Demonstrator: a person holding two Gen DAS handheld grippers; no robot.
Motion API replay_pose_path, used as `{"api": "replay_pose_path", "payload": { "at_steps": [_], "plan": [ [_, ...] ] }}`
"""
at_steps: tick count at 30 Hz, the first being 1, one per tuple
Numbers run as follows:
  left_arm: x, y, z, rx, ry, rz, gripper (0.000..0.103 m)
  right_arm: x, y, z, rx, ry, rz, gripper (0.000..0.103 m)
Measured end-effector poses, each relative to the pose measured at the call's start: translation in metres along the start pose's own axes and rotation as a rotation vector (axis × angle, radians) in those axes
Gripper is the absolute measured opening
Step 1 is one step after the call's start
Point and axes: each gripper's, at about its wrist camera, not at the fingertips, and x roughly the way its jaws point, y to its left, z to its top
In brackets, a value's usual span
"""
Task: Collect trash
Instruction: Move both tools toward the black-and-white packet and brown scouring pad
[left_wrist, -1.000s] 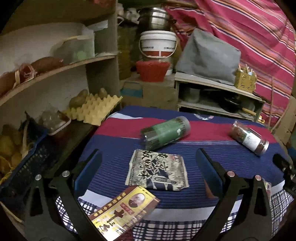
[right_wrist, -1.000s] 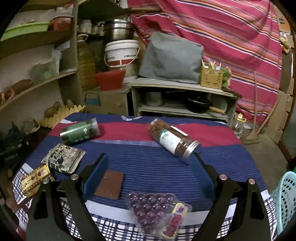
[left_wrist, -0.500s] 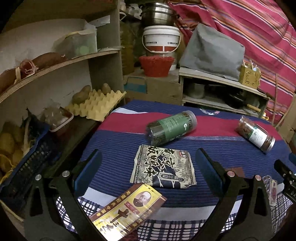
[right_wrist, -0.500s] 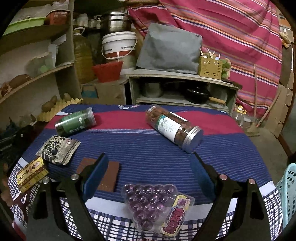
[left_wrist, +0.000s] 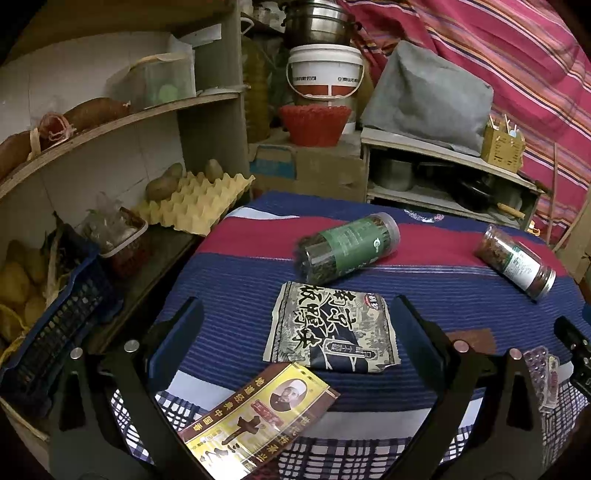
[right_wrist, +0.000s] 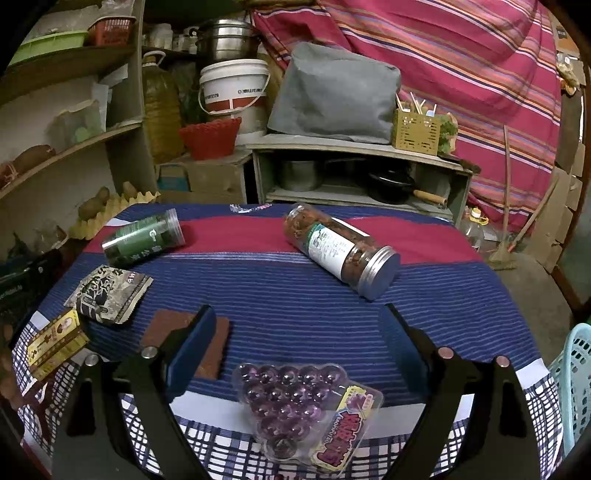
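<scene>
Left gripper (left_wrist: 295, 314): fingers spread wide, pinching nothing, hanging above the near edge of the table (left_wrist: 236, 280). Just past the tips, flat on the striped cloth, a dark sachet (left_wrist: 332, 328); nearer and lower, a yellow box (left_wrist: 258, 417) tipping over the table edge. Beyond the sachet, a green-label jar (left_wrist: 347, 243) on its side.

Right gripper (right_wrist: 299, 314): fingers likewise wide apart and empty, aimed down at the cloth. Directly below the gap, a clear blister pack (right_wrist: 306, 410) of purple balls at the table's near edge. Partly behind the left finger, a flat brown pad (right_wrist: 162, 325). Farther out, a jar with a metal cap (right_wrist: 341, 249) on its side, well apart from the green-label jar. At the far right edge, off the table, a pale blue basket (right_wrist: 572, 373), probably the place for the trash.

Compared with a second ago: almost nothing altered. Same finger spread on both sides; only a slight drift of both views, with the yellow box a little more exposed on the left and the blister pack a little higher between the right fingers. No item lifted, nudged or gone.

For the task: collecting not yet started, every piece of trash still on the table. Likely first picks: sachet for the left, blister pack for the right. Thin, flat sachet probably awkward to pinch off the cloth.
</scene>
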Motion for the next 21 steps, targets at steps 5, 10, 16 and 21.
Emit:
{"api": "replay_pose_path", "payload": {
  "at_steps": [5,10,16,21],
  "plan": [
    [0.007,0.002,-0.002,0.001,0.016,0.008,0.097,0.001,-0.002,0.000,0.003,0.003,0.001,0.088],
    [0.011,0.003,-0.003,0.001,0.019,0.022,0.098,0.004,-0.003,-0.002,0.004,0.009,0.001,0.095],
    [0.017,0.002,-0.006,0.010,0.022,0.031,0.097,0.006,-0.003,-0.004,0.008,0.015,-0.001,0.096],
    [0.019,-0.001,-0.007,0.036,0.009,0.072,0.097,0.008,-0.006,-0.006,0.009,0.023,0.001,0.097]
  ]
}}
